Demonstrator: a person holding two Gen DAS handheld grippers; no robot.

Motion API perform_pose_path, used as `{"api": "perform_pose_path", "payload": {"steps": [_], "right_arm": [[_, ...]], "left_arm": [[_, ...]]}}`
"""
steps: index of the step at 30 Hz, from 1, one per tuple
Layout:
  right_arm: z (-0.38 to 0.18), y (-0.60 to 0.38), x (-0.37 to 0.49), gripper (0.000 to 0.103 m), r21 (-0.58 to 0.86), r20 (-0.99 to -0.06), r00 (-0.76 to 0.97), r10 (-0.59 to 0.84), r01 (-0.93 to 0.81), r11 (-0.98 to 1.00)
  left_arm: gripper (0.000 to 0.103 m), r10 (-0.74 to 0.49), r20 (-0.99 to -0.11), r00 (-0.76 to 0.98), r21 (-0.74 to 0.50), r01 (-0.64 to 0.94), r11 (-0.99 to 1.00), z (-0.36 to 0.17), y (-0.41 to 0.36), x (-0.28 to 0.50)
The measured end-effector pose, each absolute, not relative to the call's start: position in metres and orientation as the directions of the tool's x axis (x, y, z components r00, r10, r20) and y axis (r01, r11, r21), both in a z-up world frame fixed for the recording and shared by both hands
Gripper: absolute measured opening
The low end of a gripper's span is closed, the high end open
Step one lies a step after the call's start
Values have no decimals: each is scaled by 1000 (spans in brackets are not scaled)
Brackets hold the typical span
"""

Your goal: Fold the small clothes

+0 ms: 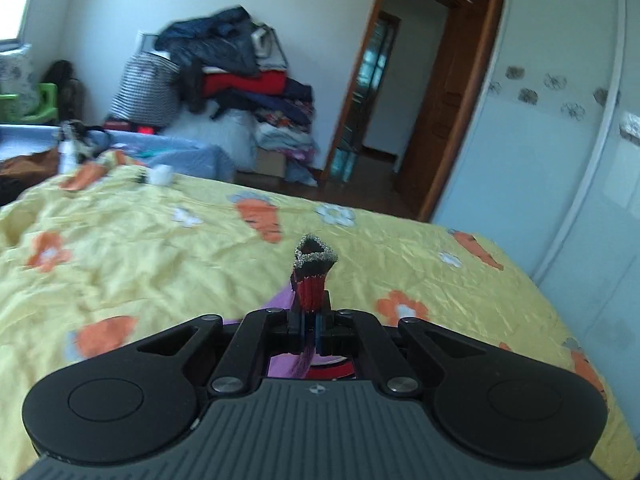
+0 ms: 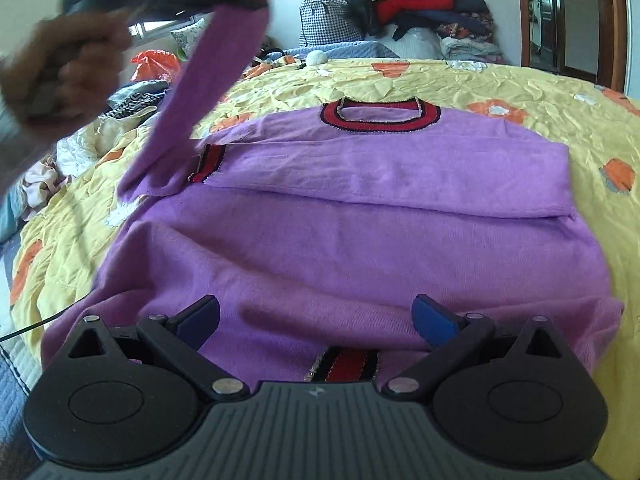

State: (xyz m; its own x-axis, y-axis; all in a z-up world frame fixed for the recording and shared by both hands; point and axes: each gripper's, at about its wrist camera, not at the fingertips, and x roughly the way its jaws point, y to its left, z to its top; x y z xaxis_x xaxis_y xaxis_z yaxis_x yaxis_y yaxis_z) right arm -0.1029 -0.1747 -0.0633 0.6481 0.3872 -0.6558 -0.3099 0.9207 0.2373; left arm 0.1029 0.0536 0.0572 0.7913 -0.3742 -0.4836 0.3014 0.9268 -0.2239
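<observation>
Lying collar-away, purple sweater (image 2: 320, 240); lifted sleeve (image 2: 200, 92) slants up-left.

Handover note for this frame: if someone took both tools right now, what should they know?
Left tool: shut on the cuff of the sweater's sleeve, lifted off the bed.
Right tool: open, holds nothing, over the hem.
Sweater: flat on the bed, collar at the far end, other sleeve already folded across the chest.
Left to do: lay the lifted sleeve across, then fold the body.
</observation>
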Motion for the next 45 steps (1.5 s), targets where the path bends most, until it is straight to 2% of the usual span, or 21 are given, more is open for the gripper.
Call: {"api": "perform_pose_path", "payload": {"steps": [7, 12, 27, 35, 37, 38, 41, 43, 45], "right_arm": [[-64, -182, -101, 103, 240, -654, 656, 377, -292, 926], [-66, -187, -99, 103, 249, -655, 661, 366, -269, 930], [-72, -193, -101, 103, 248, -667, 655, 355, -254, 935], [-73, -191, -103, 103, 246, -670, 652, 354, -256, 935], [-73, -191, -104, 103, 246, -669, 652, 357, -258, 934], [-74, -191, -103, 103, 248, -670, 651, 358, -258, 934], [-73, -189, -102, 103, 244, -674, 647, 356, -260, 934], [-72, -190, -102, 103, 248, -671, 648, 360, -262, 933], [-71, -194, -102, 103, 263, -668, 644, 373, -263, 928]], "left_arm": [[3, -435, -550, 713, -179, 409, 895, 34, -38, 123], [3, -456, -591, 665, -175, 447, 877, 13, -75, 121], [4, -497, -694, 521, -217, 507, 834, -44, -119, 113], [4, -484, -727, 487, -184, 541, 821, -64, -143, 109], [10, -482, -723, 495, -178, 540, 822, -69, -146, 108], [20, -484, -731, 482, -186, 541, 820, -73, -149, 110], [65, -513, -742, 432, -236, 548, 803, -81, -153, 109], [67, -538, -716, 445, -245, 562, 790, -73, -147, 100], [74, -557, -682, 474, -244, 571, 784, -55, -131, 89]]}}
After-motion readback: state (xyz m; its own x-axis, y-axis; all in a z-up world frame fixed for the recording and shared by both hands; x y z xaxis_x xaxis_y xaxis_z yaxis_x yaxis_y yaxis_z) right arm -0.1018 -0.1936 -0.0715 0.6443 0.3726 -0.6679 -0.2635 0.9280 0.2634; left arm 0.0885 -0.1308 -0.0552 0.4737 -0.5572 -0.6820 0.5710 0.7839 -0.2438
